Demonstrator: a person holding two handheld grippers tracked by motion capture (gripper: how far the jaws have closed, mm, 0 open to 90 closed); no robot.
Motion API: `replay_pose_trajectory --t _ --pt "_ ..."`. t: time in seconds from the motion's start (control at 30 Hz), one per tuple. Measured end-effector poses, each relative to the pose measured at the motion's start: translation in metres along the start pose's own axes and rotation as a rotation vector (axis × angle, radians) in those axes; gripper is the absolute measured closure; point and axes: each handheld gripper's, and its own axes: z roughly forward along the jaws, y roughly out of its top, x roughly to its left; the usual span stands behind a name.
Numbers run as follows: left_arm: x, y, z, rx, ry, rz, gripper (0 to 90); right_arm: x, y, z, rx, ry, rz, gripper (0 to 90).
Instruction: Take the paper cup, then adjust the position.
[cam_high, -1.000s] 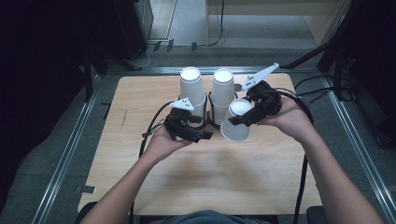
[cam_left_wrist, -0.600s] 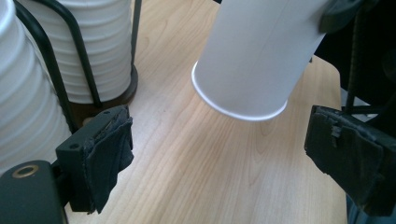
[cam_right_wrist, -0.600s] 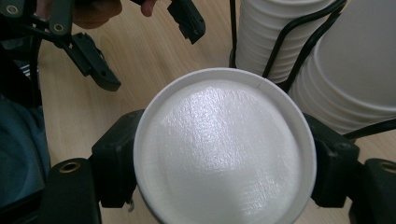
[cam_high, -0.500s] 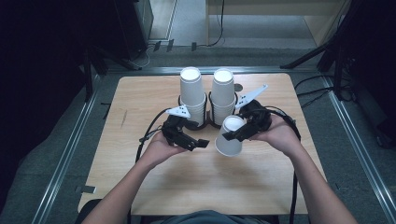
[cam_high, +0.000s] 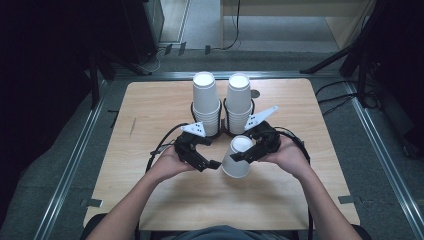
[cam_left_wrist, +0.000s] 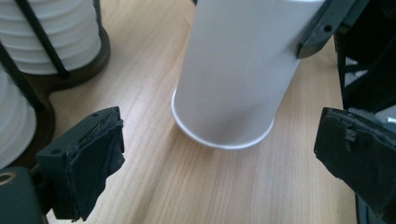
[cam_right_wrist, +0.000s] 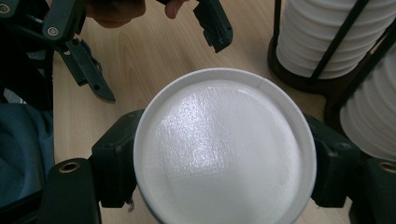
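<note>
white paper cup (cam_right_wrist: 224, 149) upside down, pinched by right tool (cam_high: 250, 151); left tool (cam_left_wrist: 224, 154) spread, rim (cam_left_wrist: 219, 140) on table (cam_left_wrist: 243, 191)

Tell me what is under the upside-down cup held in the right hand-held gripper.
Under the cup lies bare wooden table; its rim sits at the wood, slightly tilted. The cup's inside is hidden, so anything beneath it cannot be seen.

White paper cups (cam_high: 238, 157), stacked in black wire holders (cam_high: 223, 107), and black grippers with grey plates (cam_high: 261, 117) on a light wood-grain table (cam_high: 150, 110).
</note>
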Motion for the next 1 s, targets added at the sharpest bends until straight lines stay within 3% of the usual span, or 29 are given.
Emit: replay_pose_trajectory --t 0.1,0.3,0.5,0.57,0.77,1.0 --pt "0.0 0.0 0.003 0.006 0.001 0.002 1.6 0.001 -0.002 0.007 0.008 0.004 -0.006 25.1" --pt "0.001 -0.002 0.005 -0.025 -0.02 -0.012 1.6 0.001 -0.004 0.014 -0.033 0.019 0.008 25.1" --pt "0.004 -0.006 0.012 -0.003 -0.027 -0.003 1.5 0.001 -0.004 0.018 -0.064 0.026 0.011 25.1" --pt "0.006 -0.007 0.015 -0.001 -0.053 -0.011 1.6 0.0 -0.003 0.019 -0.08 0.035 0.014 25.2" --pt "0.006 -0.007 0.02 0.014 -0.051 -0.007 0.0 0.0 0.002 0.018 -0.129 0.065 0.019 25.2" --pt "0.002 -0.007 0.024 -0.009 -0.062 0.021 0.0 0.004 0.006 0.02 -0.144 0.078 0.02 25.2"
